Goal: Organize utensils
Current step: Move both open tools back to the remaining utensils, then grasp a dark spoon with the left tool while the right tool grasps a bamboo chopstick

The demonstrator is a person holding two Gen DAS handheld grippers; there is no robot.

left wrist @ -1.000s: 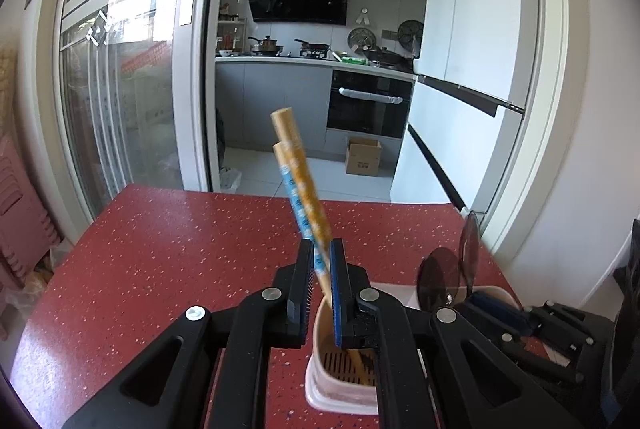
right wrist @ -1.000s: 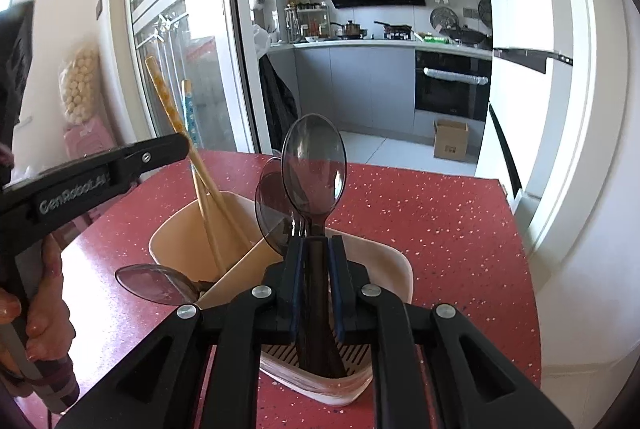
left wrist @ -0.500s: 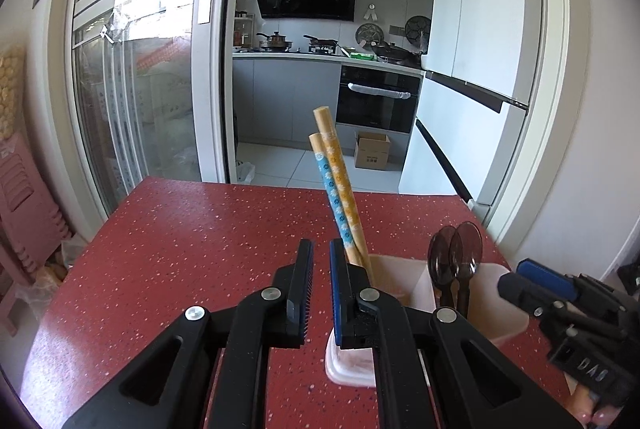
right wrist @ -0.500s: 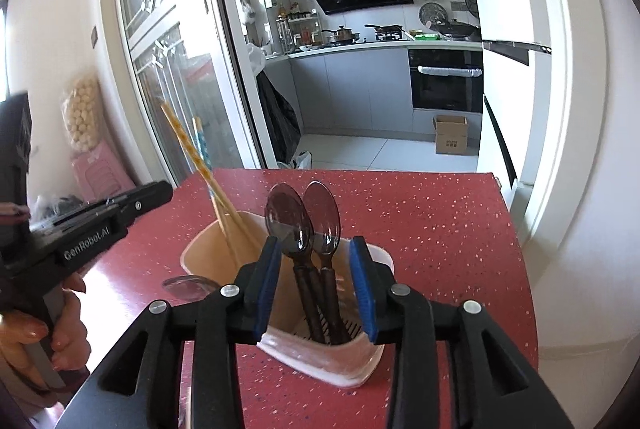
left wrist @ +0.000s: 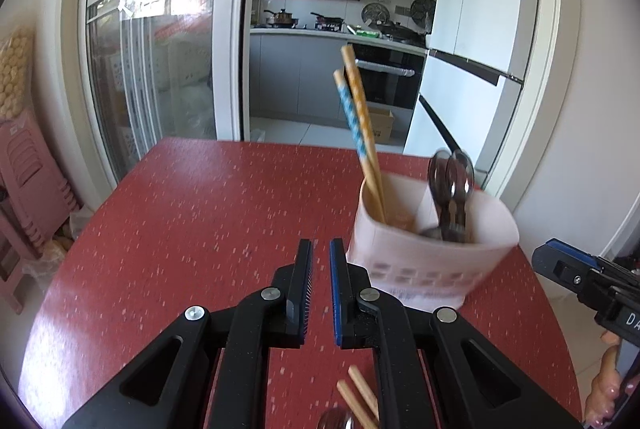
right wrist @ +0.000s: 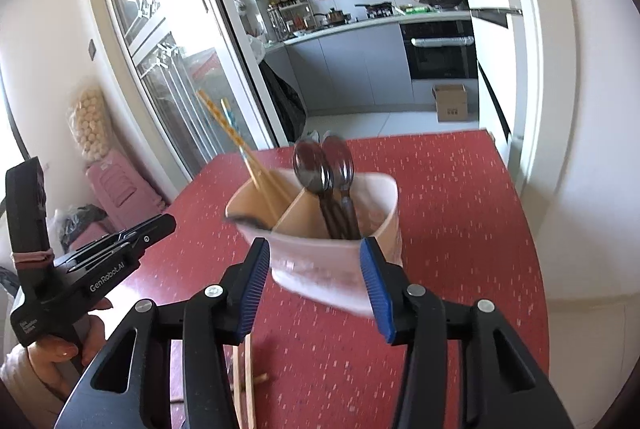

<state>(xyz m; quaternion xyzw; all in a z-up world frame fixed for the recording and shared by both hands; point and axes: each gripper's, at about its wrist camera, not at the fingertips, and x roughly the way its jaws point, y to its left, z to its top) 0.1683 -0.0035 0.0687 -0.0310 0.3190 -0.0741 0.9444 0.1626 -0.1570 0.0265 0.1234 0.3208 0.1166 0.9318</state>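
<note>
A pale two-compartment utensil holder (left wrist: 432, 257) (right wrist: 320, 269) stands on the red speckled table (left wrist: 192, 229). Two patterned chopsticks (left wrist: 356, 117) (right wrist: 232, 133) lean in its left compartment. Two dark spoons (left wrist: 452, 181) (right wrist: 320, 165) stand in the other. My left gripper (left wrist: 321, 245) is shut on nothing, just left of the holder. My right gripper (right wrist: 314, 249) has pulled back from the holder; its jaws are opening and the pads press on nothing. Each gripper shows in the other's view: the left gripper (right wrist: 120, 245), the right gripper (left wrist: 580, 277).
Loose wooden chopsticks (left wrist: 356, 397) (right wrist: 244, 381) and a spoon bowl (left wrist: 336, 423) lie on the table under the grippers. A hand (right wrist: 52, 357) holds the left tool. Pink stools (left wrist: 24, 165) stand off the table's left edge. The far edge faces the kitchen doorway.
The left gripper left the chopsticks in the holder and drew back to the left. The right gripper opened off the spoon, which now stands in the holder, and backed away.
</note>
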